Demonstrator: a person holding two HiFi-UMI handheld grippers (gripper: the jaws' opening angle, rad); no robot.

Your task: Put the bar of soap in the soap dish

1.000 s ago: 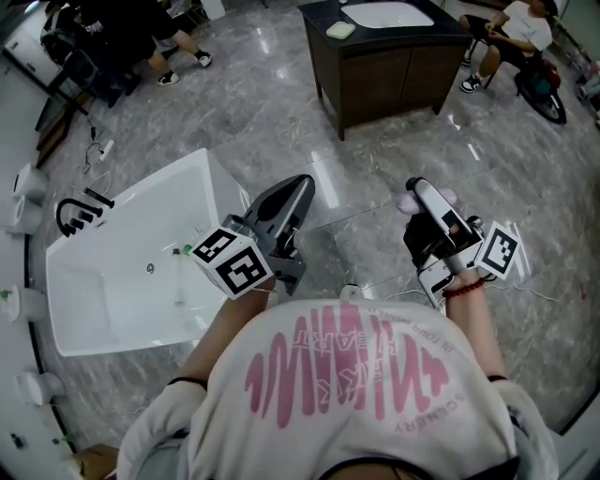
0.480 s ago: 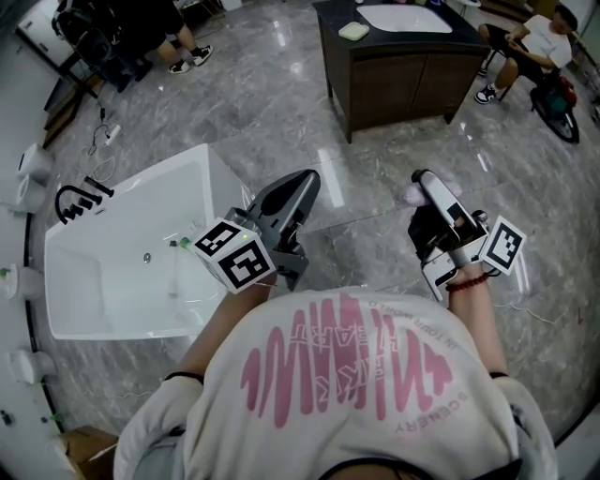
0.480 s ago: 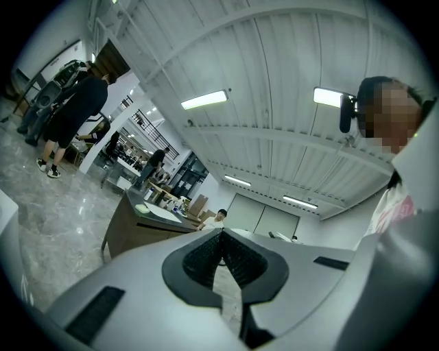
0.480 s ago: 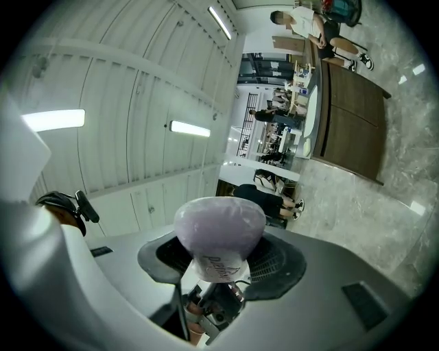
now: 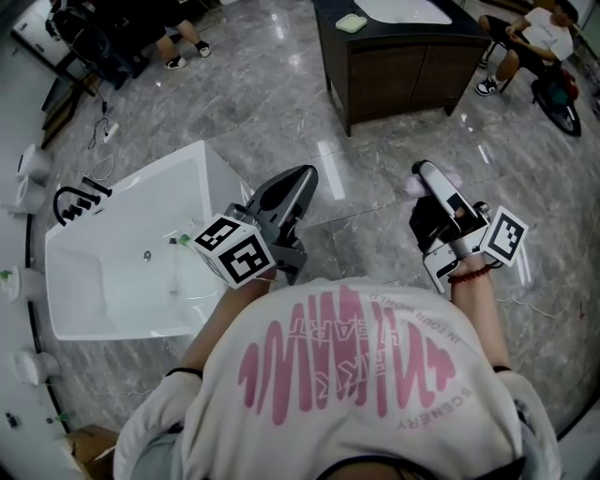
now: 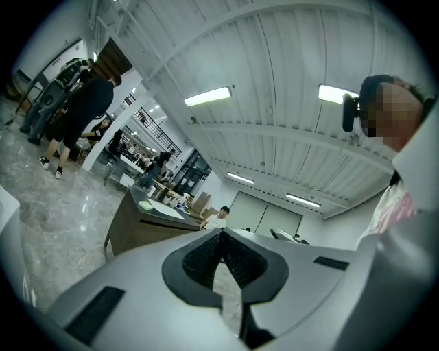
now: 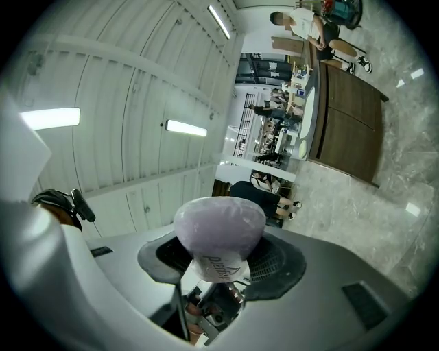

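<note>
My right gripper [image 5: 424, 174] is shut on a lavender bar of soap [image 5: 418, 187]; in the right gripper view the soap [image 7: 218, 230] sticks out rounded between the two jaws. My left gripper [image 5: 302, 178] is held beside it at the same height, its jaws meeting at the tips with nothing between them [image 6: 221, 234]. A pale green soap dish [image 5: 352, 22] lies on the dark vanity top far ahead, beside the white basin [image 5: 403, 9]. In the left gripper view the dish [image 6: 145, 204] is a small spot on that counter.
A white bathtub [image 5: 84, 300] with a black tap [image 5: 73, 204] stands at the left. The dark vanity cabinet [image 5: 403, 70] stands ahead on the grey marble floor. A person [image 5: 525, 33] sits at the top right; others stand at the top left [image 5: 141, 23].
The whole view has shifted slightly, with the vanity sliding toward the top edge. Both grippers keep the same pose and the soap stays gripped.
</note>
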